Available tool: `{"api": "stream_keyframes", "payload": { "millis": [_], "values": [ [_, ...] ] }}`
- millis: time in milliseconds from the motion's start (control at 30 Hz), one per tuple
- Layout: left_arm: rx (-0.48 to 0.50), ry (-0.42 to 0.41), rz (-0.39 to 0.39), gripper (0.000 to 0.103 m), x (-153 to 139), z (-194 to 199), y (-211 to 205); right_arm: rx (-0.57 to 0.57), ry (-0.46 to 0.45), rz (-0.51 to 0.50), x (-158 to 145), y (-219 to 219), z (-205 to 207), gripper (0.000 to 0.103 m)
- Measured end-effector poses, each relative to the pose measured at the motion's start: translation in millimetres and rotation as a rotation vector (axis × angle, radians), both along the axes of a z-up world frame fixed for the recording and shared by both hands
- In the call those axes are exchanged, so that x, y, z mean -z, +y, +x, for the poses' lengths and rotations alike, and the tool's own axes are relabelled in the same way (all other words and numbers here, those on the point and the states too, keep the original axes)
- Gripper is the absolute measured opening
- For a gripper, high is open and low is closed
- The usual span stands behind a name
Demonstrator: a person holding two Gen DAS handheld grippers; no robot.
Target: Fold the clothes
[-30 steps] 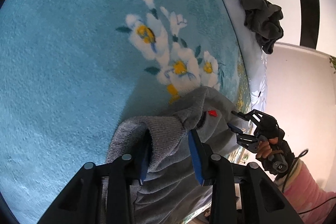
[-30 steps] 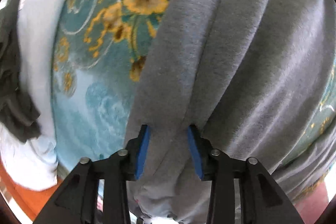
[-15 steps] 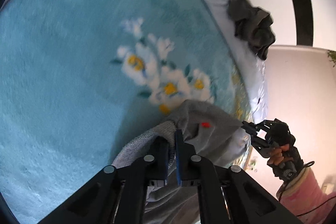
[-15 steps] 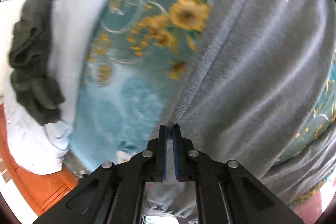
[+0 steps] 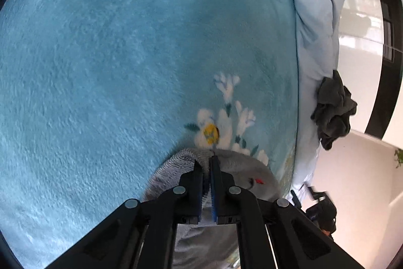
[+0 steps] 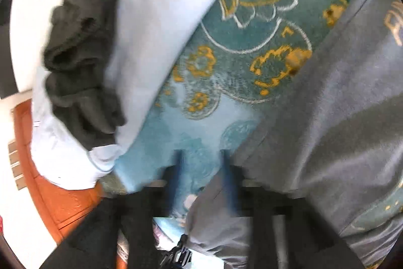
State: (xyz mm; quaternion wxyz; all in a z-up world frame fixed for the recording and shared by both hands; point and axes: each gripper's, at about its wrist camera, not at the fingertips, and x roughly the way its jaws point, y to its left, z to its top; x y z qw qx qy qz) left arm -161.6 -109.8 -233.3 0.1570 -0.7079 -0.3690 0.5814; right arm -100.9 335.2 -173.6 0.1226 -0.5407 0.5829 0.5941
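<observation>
Left wrist view: a teal plush blanket with white flowers at 5 o'clock fills the frame. The left gripper has its fingers pressed together, pinching the ribbed edge of the grey sweater at 6 o'clock. A pale blue duvet runs along 2 o'clock, a dark crumpled garment on it at 3 o'clock, white walls behind.

Right wrist view: blurred. The right gripper has its fingers spread over the blanket's gold-flowered border, the right finger touching the sweater, which covers 3 to 5 o'clock. An orange floor shows at 8 o'clock.
</observation>
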Motion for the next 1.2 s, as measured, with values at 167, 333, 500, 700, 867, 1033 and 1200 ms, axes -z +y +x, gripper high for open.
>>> {"api": "stream_keyframes", "payload": {
  "millis": [167,333,500,700,867,1033,1200],
  "values": [
    [0.098,0.089,-0.086,0.016,-50,20,-17,-0.083,0.057,0.078,-55,7,35,0.053],
    [0.128,0.024,-0.19,0.043,-57,92,-61,-0.162,0.057,0.134,-98,12,106,0.056],
    [0.118,-0.101,-0.224,0.05,-33,152,-77,-0.052,0.129,0.192,-147,25,187,0.089],
    [0.087,-0.13,-0.239,0.058,-8,170,-68,0.042,0.15,0.274,-189,45,275,0.103],
    [0.062,-0.094,-0.272,0.055,-4,171,-57,0.214,0.071,0.268,-179,71,388,0.103],
    [0.017,-0.097,-0.349,0.041,-7,168,-57,0.437,-0.036,0.239,-151,98,510,0.103],
    [-0.111,-0.123,-0.357,0.044,-11,172,-62,0.543,-0.089,0.185,-104,124,572,0.103]
  ]
}}
